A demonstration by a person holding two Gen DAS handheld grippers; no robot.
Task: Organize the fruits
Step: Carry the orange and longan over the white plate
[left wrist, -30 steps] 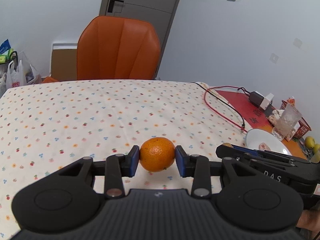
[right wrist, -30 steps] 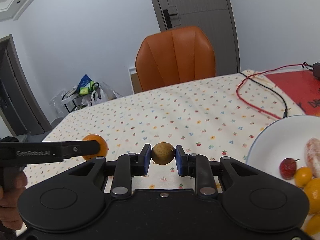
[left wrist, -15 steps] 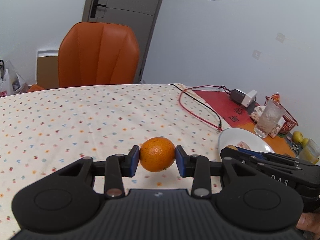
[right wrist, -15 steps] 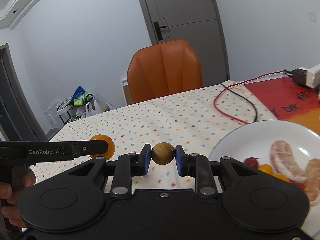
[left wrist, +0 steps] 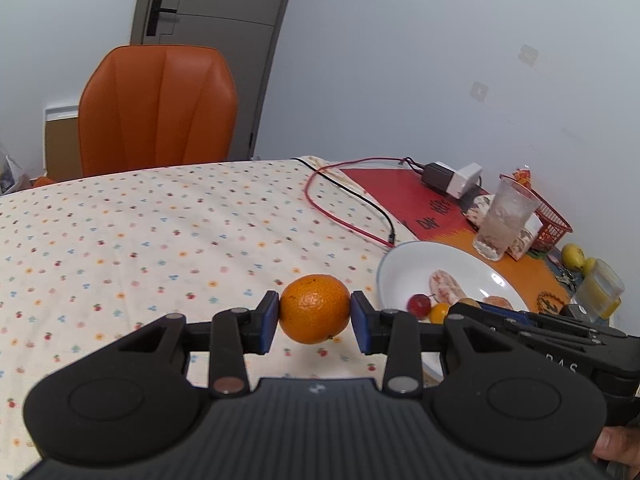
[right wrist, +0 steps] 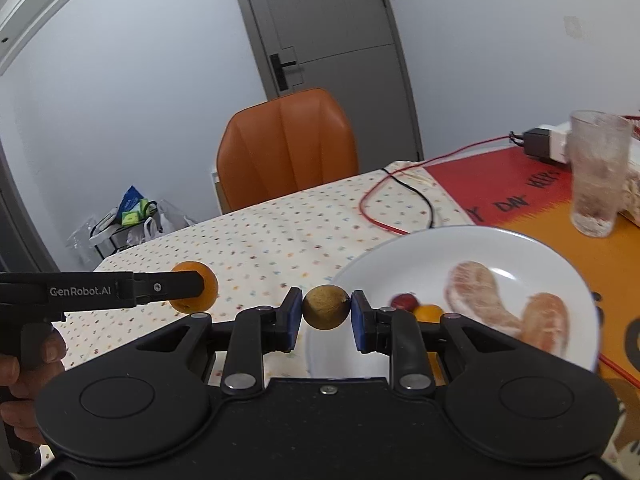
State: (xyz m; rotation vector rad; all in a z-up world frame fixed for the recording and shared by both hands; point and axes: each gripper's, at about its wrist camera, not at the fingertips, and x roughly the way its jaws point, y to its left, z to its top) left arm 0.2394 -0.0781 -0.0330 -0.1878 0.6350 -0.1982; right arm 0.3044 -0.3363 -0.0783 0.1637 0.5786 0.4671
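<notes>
The left tongs point(left wrist: 315, 316) are clamped on an orange point(left wrist: 315, 309), their blue pads pressed against its two sides, and they hold it in the air above the bench point(left wrist: 160, 232), just left of the white plate point(left wrist: 404, 268). The right tongs point(right wrist: 325, 314) are clamped on a small round brown fruit point(right wrist: 325, 307), held over the plate's near left rim. Seen from the right wrist, the left tongs reach in from the left with the orange at their tip, and a hand point(right wrist: 24, 376) grips their handle. On the plate lie a small red fruit point(right wrist: 404, 301), a small orange-yellow fruit point(right wrist: 427, 312) and two peeled citrus pieces point(right wrist: 478, 294). A floral cloth covers the bench. Beyond the plate a clear plastic cup point(right wrist: 596, 172) stands on a red and orange mat point(right wrist: 500, 184), with a red cable point(left wrist: 340, 216) and a black cable looping across the cloth to a charger point(left wrist: 452, 178). An orange chair point(left wrist: 158, 108) stands at the far edge before a grey door point(left wrist: 212, 32).
</notes>
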